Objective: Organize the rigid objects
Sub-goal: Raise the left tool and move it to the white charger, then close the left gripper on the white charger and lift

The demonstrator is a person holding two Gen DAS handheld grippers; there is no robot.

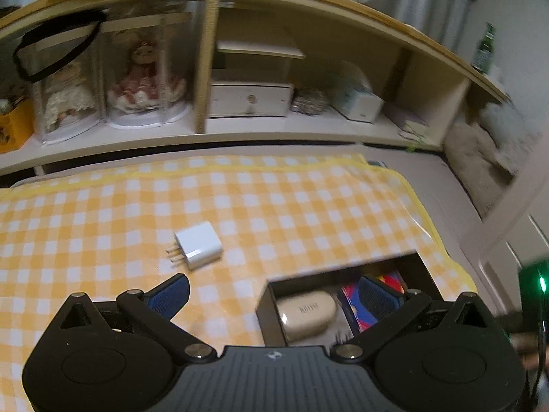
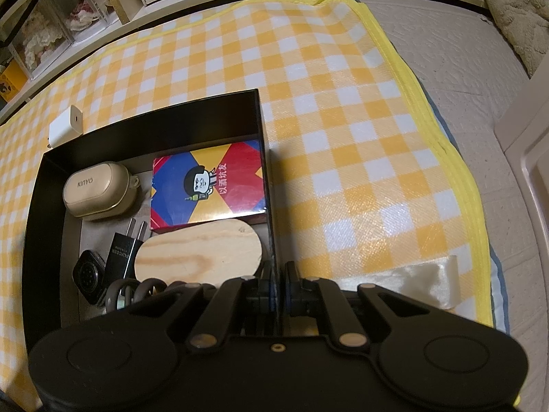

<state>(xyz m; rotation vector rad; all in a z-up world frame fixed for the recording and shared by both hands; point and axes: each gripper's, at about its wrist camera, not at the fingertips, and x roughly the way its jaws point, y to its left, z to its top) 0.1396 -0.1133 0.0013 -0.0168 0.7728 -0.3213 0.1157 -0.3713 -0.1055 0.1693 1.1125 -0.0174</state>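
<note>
A white charger (image 1: 199, 245) (image 2: 67, 127) lies on the yellow checked cloth (image 1: 274, 206), just beyond the far left corner of a black box (image 1: 271, 312) (image 2: 219, 110). In the box lie a beige earbud case (image 1: 305, 312) (image 2: 97, 190), a colourful card pack (image 2: 209, 185), a wooden oval (image 2: 199, 252), a black plug (image 2: 120, 257), a watch (image 2: 89, 276) and a coiled cable (image 2: 137, 290). My left gripper (image 1: 274, 285) hangs open and wide above the box's left edge, holding nothing. My right gripper (image 2: 279, 274) is shut on the box's right wall.
A shelf unit (image 1: 206, 68) with cased dolls (image 1: 144, 75) and a small drawer box (image 1: 250, 98) runs along the back. A cream ribbon (image 2: 411, 285) lies at the cloth's near right edge. A fluffy pillow (image 2: 514, 10) sits on the bedding at the far right.
</note>
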